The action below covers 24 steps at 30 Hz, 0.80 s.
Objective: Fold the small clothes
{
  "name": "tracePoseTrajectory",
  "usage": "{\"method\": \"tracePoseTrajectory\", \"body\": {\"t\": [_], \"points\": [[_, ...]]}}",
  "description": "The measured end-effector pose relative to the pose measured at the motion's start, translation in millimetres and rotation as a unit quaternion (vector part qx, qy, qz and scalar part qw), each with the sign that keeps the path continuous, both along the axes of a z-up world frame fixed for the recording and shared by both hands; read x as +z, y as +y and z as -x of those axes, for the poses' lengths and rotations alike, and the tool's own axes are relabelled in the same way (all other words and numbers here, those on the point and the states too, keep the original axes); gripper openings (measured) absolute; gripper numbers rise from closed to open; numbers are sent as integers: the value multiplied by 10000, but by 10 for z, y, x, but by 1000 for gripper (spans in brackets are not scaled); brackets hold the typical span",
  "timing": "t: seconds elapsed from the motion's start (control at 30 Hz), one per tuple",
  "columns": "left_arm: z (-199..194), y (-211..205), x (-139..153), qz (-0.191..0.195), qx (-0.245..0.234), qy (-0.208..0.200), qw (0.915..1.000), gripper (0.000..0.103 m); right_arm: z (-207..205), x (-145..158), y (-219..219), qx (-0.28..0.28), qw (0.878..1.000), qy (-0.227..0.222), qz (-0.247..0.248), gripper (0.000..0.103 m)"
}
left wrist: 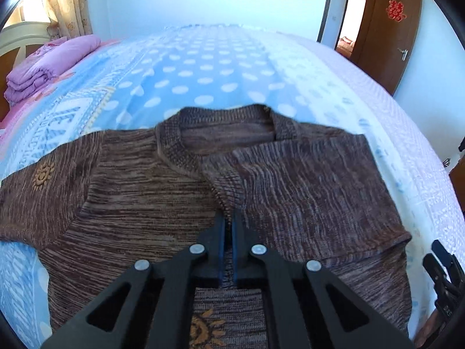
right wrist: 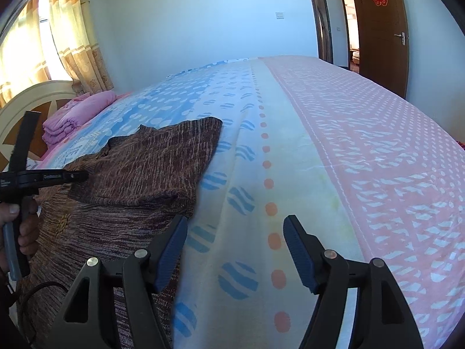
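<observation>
A brown marled knit sweater (left wrist: 139,192) lies flat on the patterned bedsheet (left wrist: 203,67) of a bed, its neckline pointing toward the far edge of the bed and one sleeve (left wrist: 305,174) already laid across the chest, its ribbed cuff reaching the middle of the garment. The left gripper (left wrist: 228,226) sits over the sweater's centre with its jaws drawn together at the cuff's tip; knit shows in the thin slit between the blue pads, though whether they truly pinch the cuff cannot be told from this angle. The right gripper (right wrist: 235,250) hovers just off the sweater's side edge, above bare sheet, its jaws standing wide with nothing between them. In the right wrist view a person's hand (right wrist: 20,226) grips the left tool's handle over the sweater's lower part. The knit looks soft, limp and light, with a coarse, grippy surface; it will likely drape and stretch rather than hold a crease, and a loose weave like this could snag on a pad edge. Firmer purchase seems available at the ribbed cuff, the thick neckband (left wrist: 171,139) and the hem, where the fabric is doubled. A folded pink quilt (left wrist: 49,67) rests well beyond the sweater's outspread sleeve, near the headboard (right wrist: 32,107).
</observation>
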<state>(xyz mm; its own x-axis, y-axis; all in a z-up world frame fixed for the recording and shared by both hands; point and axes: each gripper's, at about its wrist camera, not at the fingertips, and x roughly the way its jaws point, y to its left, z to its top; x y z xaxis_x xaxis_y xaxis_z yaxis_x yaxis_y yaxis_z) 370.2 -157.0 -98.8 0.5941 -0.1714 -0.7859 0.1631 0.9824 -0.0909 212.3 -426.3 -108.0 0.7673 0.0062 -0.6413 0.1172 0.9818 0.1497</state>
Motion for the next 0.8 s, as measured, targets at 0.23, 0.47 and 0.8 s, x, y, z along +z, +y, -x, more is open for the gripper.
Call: {"method": "tracePoseTrajectory", "body": {"t": [0.23, 0.47, 0.8], "points": [[-7, 145, -115, -232, 252, 46, 9994, 4, -27, -47, -10, -6, 10000, 64, 27, 70], [-118, 209, -236, -161, 417, 249, 9987, 27, -45, 52, 131, 47, 9992, -6, 389, 70], [124, 189, -218, -626, 406, -237, 9969, 70, -734, 104, 724, 1470, 9888, 177, -200, 67]]}}
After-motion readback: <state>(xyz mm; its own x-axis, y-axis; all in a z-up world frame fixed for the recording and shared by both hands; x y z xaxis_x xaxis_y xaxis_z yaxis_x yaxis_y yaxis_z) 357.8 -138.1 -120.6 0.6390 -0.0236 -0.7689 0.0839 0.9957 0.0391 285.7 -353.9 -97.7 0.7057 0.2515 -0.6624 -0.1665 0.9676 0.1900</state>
